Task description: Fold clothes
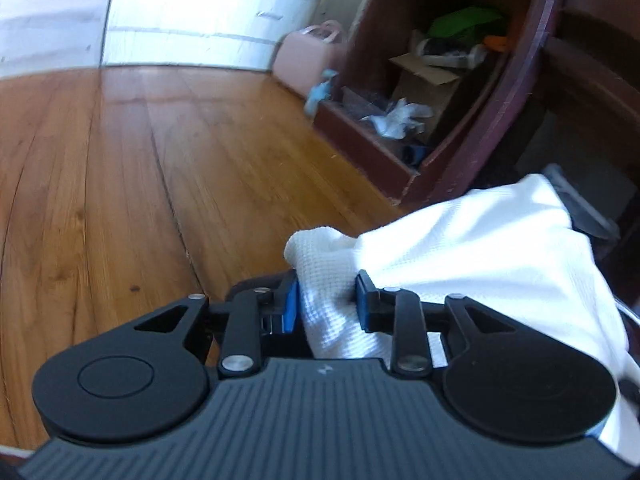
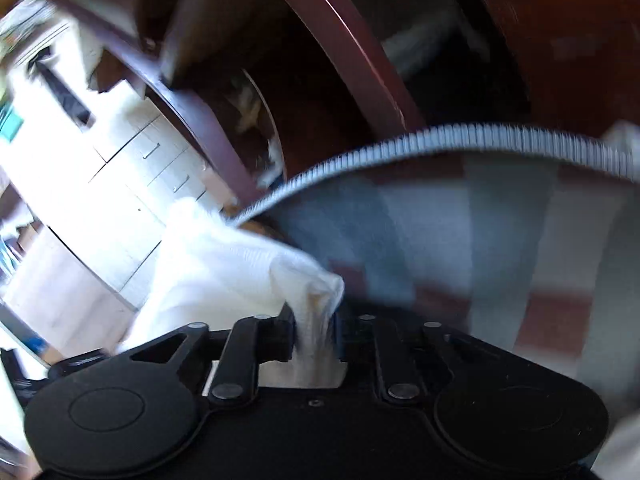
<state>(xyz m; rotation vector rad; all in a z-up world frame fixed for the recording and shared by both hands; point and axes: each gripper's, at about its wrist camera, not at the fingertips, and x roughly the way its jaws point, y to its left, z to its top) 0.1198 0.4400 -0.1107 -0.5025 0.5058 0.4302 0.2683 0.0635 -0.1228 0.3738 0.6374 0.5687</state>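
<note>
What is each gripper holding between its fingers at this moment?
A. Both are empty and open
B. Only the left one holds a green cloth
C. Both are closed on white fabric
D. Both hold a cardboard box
C: in the left wrist view the left gripper pinches the white fabric between its blue pads, and in the right wrist view the right gripper clamps a bunched corner of white fabric too.

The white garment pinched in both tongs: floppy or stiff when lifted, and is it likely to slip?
Probably floppy: the white garment bunches and sags away from the left tongs. Likely light, since a small pinched fold in the right tongs carries it. Its waffle-like weave looks grippy, so slipping seems unlikely.
</note>
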